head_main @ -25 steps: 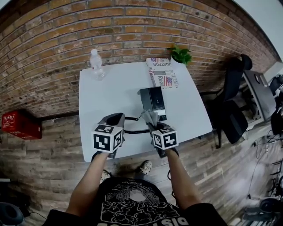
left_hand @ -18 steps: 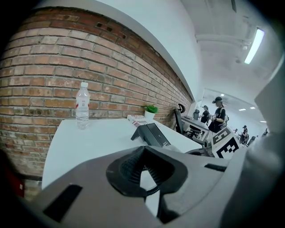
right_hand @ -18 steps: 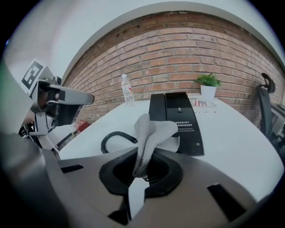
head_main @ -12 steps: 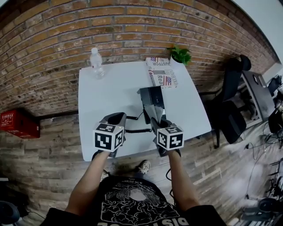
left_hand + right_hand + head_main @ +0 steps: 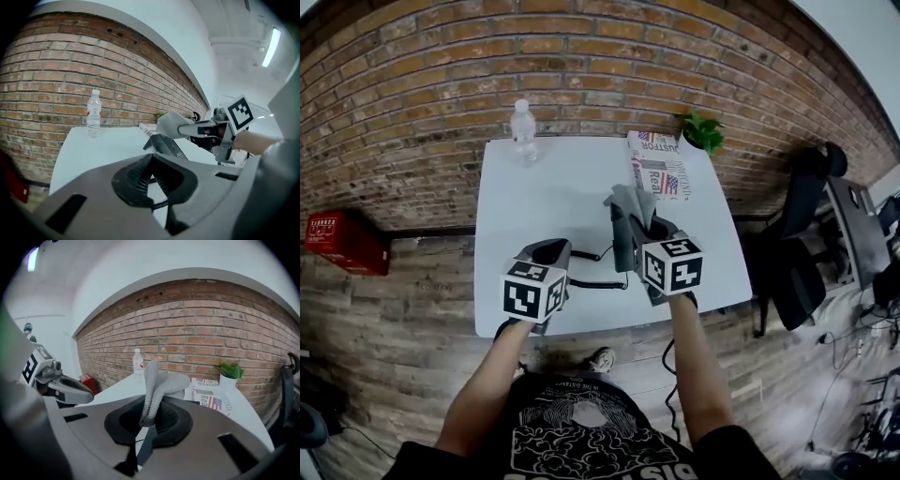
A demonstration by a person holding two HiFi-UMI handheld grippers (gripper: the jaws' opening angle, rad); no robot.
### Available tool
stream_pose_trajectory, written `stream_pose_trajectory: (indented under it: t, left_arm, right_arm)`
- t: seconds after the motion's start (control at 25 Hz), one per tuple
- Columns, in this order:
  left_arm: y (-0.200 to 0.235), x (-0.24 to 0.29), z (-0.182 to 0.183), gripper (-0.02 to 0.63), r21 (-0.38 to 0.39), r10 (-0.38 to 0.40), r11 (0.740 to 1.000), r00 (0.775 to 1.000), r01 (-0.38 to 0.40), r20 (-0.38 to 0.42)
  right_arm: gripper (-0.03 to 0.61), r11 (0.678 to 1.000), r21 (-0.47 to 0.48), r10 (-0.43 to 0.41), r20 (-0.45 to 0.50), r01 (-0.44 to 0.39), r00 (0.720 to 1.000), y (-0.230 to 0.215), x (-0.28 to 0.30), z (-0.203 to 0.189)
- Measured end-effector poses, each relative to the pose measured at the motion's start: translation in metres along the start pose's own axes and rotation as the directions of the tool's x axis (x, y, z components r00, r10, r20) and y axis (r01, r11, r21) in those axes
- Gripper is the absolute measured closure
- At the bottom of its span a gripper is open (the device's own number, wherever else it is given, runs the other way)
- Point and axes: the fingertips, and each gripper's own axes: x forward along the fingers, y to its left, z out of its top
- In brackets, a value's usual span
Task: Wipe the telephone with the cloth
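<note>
The white surface point(image 5: 544, 197) stands against a brick wall point(image 5: 534, 56) and bears a bottle point(image 5: 522, 131), a newspaper point(image 5: 658, 173) and a plant point(image 5: 703, 131). The right gripper point(image 5: 150, 414) clamps the grey cloth point(image 5: 152, 385) above the black telephone point(image 5: 165, 145). The left gripper point(image 5: 150, 176), jaws together, is beside the cord point(image 5: 595, 282).

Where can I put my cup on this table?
The left half of the white table is bare, between the clear plastic water bottle and the left tongs. The right side is crowded: black telephone, folded newspaper, small green potted plant, right tongs holding grey cloth.
</note>
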Motion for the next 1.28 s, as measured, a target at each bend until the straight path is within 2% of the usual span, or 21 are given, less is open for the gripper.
stream_pose_trajectory:
  t: [0.32,0.64,0.88,1.28]
  left_arm:
    - [0.018,-0.011,0.0,0.607,-0.035,0.08,0.996,0.997,-0.079,0.013]
    - [0.031,-0.02,-0.005,0.607,-0.057,0.147,0.988,0.989,-0.146,0.011]
    - [0.041,-0.028,-0.009,0.607,-0.071,0.169,0.983,0.986,-0.168,0.01]
    - [0.038,-0.028,-0.014,0.607,-0.061,0.15,0.987,0.989,-0.149,0.003]
  right_arm:
    - [0.568,0.977,-0.208,0.031,-0.059,-0.042,0.998,0.002,0.05,0.026]
    - [0.568,0.939,-0.324,0.05,-0.207,-0.117,0.977,0.012,0.098,-0.006]
    - [0.568,0.941,-0.316,0.031,-0.279,-0.122,0.96,0.013,0.108,-0.029]
    - [0.568,0.949,-0.291,0.032,-0.293,-0.121,0.955,0.018,0.103,-0.044]
